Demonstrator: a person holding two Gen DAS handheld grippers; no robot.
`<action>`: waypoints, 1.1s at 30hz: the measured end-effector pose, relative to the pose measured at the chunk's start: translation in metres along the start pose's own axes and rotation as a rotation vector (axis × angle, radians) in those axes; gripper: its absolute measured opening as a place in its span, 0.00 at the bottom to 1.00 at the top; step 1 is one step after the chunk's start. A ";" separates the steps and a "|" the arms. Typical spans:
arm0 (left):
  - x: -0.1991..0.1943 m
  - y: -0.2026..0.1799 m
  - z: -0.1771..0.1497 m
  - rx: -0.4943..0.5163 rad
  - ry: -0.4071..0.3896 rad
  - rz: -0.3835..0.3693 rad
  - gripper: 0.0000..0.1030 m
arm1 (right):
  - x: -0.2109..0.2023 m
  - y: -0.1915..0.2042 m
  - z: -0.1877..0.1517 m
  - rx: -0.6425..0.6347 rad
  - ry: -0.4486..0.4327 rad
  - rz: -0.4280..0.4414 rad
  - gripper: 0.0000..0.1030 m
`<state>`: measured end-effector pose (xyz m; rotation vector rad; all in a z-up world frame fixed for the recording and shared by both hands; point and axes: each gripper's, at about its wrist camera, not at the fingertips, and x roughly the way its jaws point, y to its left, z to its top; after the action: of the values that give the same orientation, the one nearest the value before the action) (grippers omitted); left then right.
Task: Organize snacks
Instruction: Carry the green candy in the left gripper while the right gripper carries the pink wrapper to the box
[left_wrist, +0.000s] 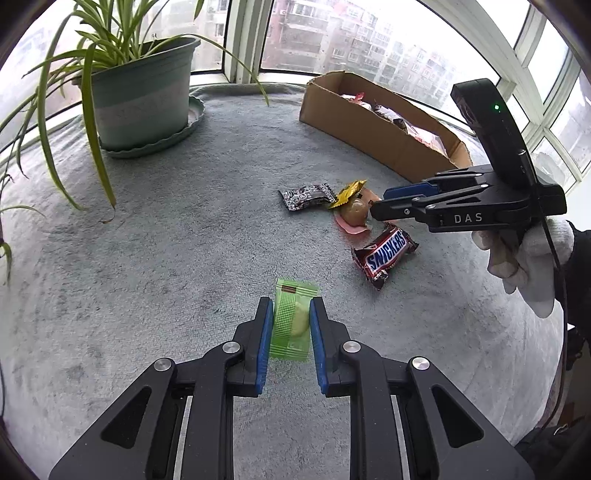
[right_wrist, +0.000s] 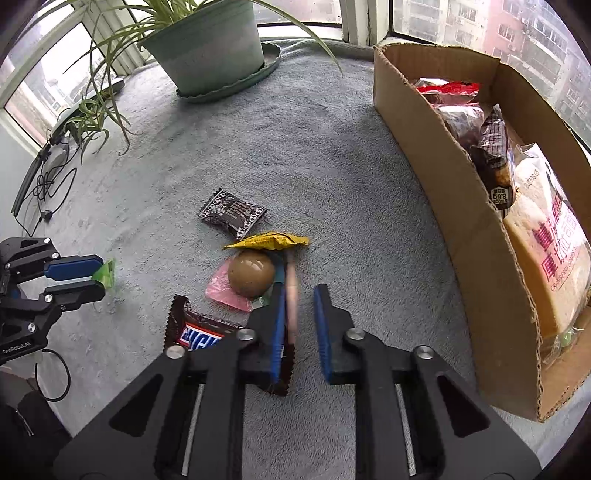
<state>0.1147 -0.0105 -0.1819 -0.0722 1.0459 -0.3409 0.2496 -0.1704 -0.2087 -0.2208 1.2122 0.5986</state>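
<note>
Green packet (left_wrist: 288, 325), crinkly see-through film with a pale lump inside, pinched flat between the blue ribbed pads of the left gripper (left_wrist: 291, 301) and sticking out past the fingertips, over fleecy grey cloth (left_wrist: 166, 258). Right gripper (right_wrist: 301, 288) slightly parted, with a narrow gap between the blue pads. Blurred pinkish strip (right_wrist: 291, 280) in that gap, hugging one pad and clear of the other; too smeared to say what.

Just beyond those fingertips and a little to one side, smooth brown egg (right_wrist: 251, 273) in a pink-edged clear pouch, with a crumpled yellow wrapper (right_wrist: 269, 240) touching its far side. Farther out, black packet (right_wrist: 232, 212), glossy, white-patterned, saw-toothed ends. Partly under the finger on the egg's side, Snickers (right_wrist: 199, 336) in shiny brown wrap with zigzag seams.

Off to the other side of the fingers, open cardboard box (right_wrist: 443, 177), corrugated, rough-cut rim, stuffed with bagged snacks. Far beyond, ribbed green pot (right_wrist: 210, 51) on a scalloped saucer.
</note>
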 end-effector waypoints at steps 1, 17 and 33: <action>0.000 0.001 0.000 -0.003 0.000 0.002 0.18 | 0.000 -0.001 0.000 0.003 0.003 0.007 0.10; -0.010 -0.019 0.044 0.042 -0.075 -0.013 0.18 | -0.077 -0.028 -0.011 0.054 -0.162 0.014 0.05; 0.003 -0.058 0.150 0.082 -0.197 -0.041 0.18 | -0.139 -0.109 0.017 0.200 -0.328 -0.083 0.05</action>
<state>0.2308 -0.0813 -0.0965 -0.0522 0.8351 -0.4053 0.2921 -0.2963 -0.0910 -0.0021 0.9318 0.4189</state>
